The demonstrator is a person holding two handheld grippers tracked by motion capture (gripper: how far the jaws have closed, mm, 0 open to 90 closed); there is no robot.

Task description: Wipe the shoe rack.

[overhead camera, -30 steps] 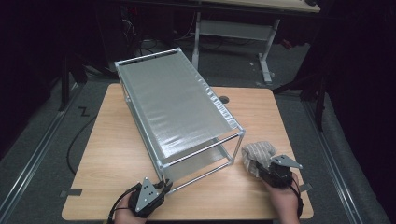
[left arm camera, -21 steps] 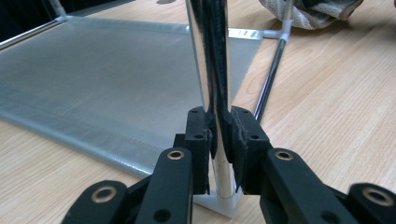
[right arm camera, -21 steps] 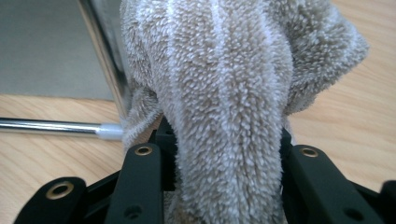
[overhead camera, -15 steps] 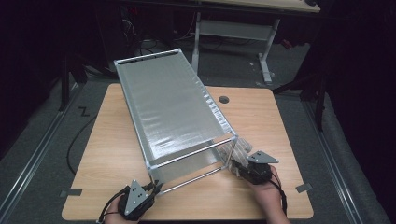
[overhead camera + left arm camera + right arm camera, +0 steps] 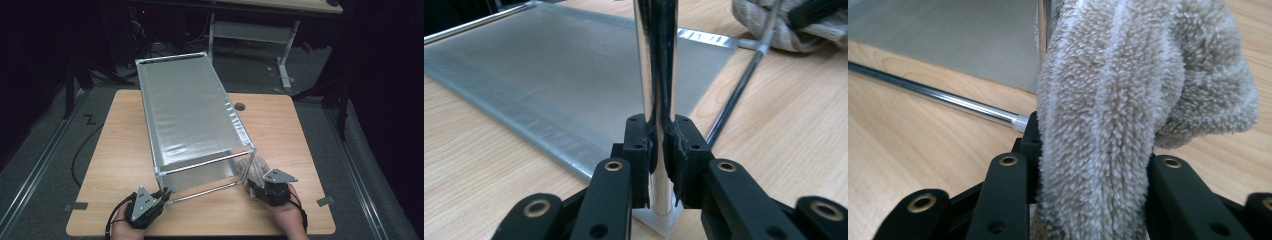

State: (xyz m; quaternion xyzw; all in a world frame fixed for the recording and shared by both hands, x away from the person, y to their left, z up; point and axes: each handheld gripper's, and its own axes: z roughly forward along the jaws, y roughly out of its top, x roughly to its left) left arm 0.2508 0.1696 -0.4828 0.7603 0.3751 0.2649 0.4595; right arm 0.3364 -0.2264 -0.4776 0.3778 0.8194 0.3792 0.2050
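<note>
Left gripper (image 5: pixel 659 165) around upright rack post (image 5: pixel 651 75), vertical axis

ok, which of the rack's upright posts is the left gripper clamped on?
The near-left corner post: the left gripper grips it near its foot. The near-right post has the towel against it.

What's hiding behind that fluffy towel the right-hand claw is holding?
The towel, held by the right gripper, sits against the near right upright of the metal rack. Beside it show a chrome rail and the grey lower shelf; the post itself is mostly covered.
</note>
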